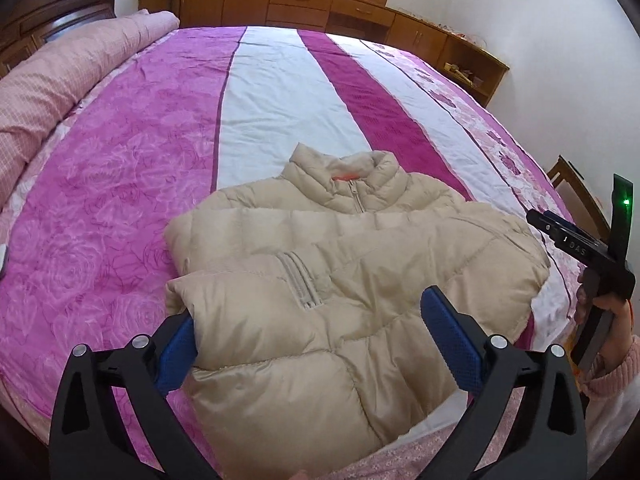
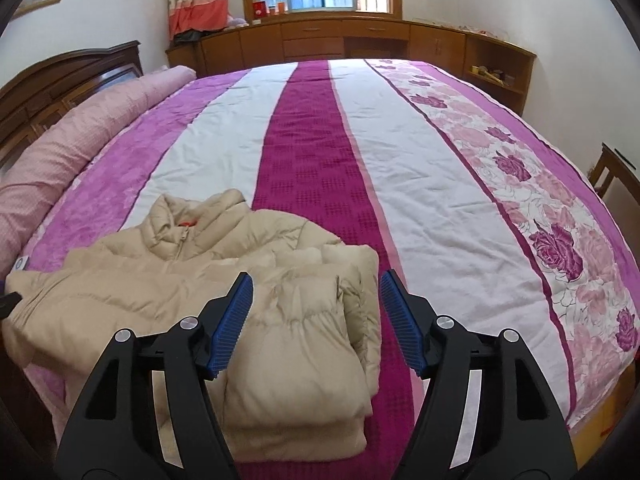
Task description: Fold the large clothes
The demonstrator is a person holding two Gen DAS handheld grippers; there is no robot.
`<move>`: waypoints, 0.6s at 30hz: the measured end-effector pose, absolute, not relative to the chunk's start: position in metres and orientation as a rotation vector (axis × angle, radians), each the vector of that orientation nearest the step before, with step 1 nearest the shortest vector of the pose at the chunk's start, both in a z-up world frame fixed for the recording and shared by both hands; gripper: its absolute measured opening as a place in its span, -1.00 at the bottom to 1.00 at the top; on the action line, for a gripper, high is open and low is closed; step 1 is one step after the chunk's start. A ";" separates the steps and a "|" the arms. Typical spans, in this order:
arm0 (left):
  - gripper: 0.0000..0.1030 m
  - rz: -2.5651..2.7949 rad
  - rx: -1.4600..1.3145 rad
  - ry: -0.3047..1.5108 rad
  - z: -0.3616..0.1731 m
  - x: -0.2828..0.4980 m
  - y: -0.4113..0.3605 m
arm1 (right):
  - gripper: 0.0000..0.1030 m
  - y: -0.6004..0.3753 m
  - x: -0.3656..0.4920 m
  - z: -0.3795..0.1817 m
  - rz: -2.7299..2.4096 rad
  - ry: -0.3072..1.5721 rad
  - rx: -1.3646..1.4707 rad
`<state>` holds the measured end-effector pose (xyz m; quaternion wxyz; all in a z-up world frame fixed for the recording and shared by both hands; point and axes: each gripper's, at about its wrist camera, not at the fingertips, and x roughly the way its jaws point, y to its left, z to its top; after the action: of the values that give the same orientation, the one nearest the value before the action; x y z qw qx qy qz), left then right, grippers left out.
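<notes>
A beige puffer jacket [image 1: 320,280] lies front up on the near part of the bed, collar pointing away, both sleeves folded across the chest. It also shows in the right wrist view [image 2: 200,296]. My left gripper [image 1: 308,344] is open, its blue pads spread over the jacket's lower left part, the left pad [image 1: 176,356] against a folded sleeve edge. My right gripper [image 2: 316,320] is open above the jacket's folded right side. The right gripper also shows at the right edge of the left wrist view [image 1: 592,256].
The bed has a striped pink, white and magenta cover [image 2: 400,160]. A rolled pink quilt [image 2: 68,148] lies along the headboard side on the left. Wooden cabinets [image 2: 360,40] stand under the window at the far end. A wooden chair [image 2: 616,176] stands to the right.
</notes>
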<state>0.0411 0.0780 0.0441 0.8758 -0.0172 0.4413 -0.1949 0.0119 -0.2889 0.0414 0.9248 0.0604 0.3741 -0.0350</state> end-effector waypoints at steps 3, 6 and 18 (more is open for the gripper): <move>0.89 -0.381 0.035 0.894 0.045 0.031 0.084 | 0.30 -0.289 -0.002 0.041 -0.054 0.781 0.101; 0.89 -0.363 0.110 0.878 0.044 0.022 0.092 | 0.30 -0.290 -0.018 0.036 -0.035 0.807 0.093; 0.89 -0.285 0.283 0.908 0.021 -0.019 0.118 | 0.30 -0.300 -0.068 0.008 -0.007 0.887 -0.007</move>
<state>-0.0191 0.1182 0.0213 0.8792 0.1356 0.4358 -0.1366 -0.0680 -0.2998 0.0084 0.9032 -0.0032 0.4291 -0.0034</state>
